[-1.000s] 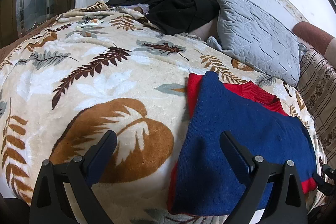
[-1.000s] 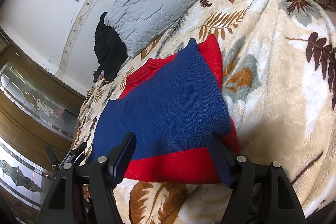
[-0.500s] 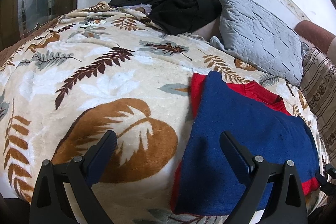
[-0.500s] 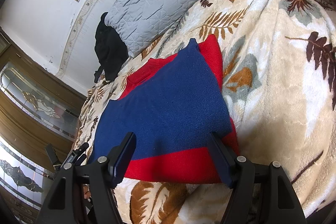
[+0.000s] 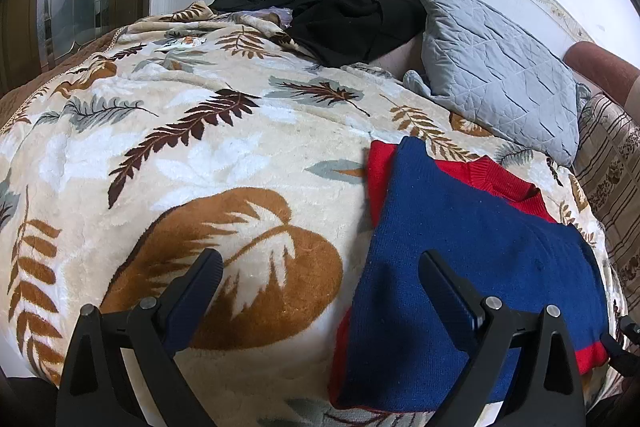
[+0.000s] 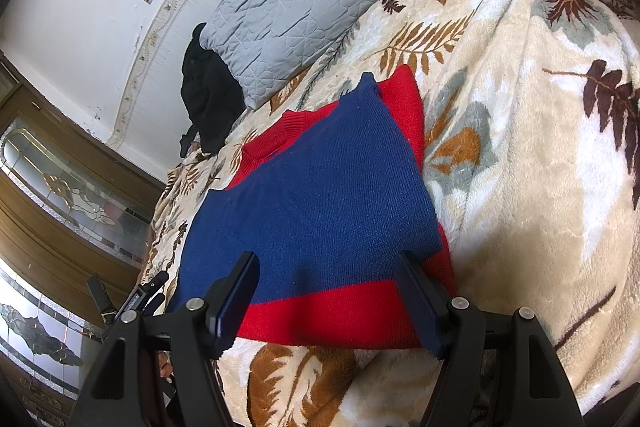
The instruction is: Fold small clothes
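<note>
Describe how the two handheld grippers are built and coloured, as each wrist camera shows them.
The left gripper and the right gripper look alike: a matte black angular frame with two triangular arms, silver screw heads at the joints, and two flat, paddle-like fingers with dark navy pads of finely ribbed texture. No cables, labels or sleeves show in either view.

Bed covered by cream leaf-print blanket. Lying directly on it: folded blue-and-red sweater (flat, near edge); grey quilted pillow by the wall; heap of black clothing left of the pillow, touching it
</note>
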A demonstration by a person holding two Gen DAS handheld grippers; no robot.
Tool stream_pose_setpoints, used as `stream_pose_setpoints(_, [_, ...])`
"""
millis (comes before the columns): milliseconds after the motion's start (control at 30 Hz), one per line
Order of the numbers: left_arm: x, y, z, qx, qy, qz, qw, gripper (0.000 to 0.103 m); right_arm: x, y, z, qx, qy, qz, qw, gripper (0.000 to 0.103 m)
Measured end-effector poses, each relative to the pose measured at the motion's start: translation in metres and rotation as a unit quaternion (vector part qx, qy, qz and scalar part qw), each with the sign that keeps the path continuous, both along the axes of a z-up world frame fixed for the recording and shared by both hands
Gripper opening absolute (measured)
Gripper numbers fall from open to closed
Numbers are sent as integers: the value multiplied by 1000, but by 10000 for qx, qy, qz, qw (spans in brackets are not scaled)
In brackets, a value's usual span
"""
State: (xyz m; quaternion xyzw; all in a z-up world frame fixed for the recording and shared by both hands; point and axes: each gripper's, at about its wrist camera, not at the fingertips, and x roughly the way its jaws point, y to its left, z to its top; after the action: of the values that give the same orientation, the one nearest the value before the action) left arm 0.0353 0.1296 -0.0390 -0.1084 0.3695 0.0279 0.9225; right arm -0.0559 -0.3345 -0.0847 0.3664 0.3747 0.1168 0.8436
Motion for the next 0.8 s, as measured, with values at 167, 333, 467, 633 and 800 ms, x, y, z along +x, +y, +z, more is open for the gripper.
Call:
stream_pose_setpoints(167, [0,2,1,-33,-11,30,10000,98,0,0,0,-12,-1,3,10000,74])
stream_pose_setpoints(333, [-1,4,2,-48,-29,38,10000,98,0,0,0,-13,0,5,10000,74])
stream_pose_setpoints(467, [-2,4,2,-59,-43,47,10000,98,0,0,0,-18,0,4,10000,74])
stream_pose_setpoints(633, [-2,5,2,-56,-48,40,10000,98,0,0,-1,-14,-1,2,10000,74])
stream_pose_setpoints(800, [-1,5,2,-57,-34,52,10000,98,0,0,0,-8,0,5,10000,74])
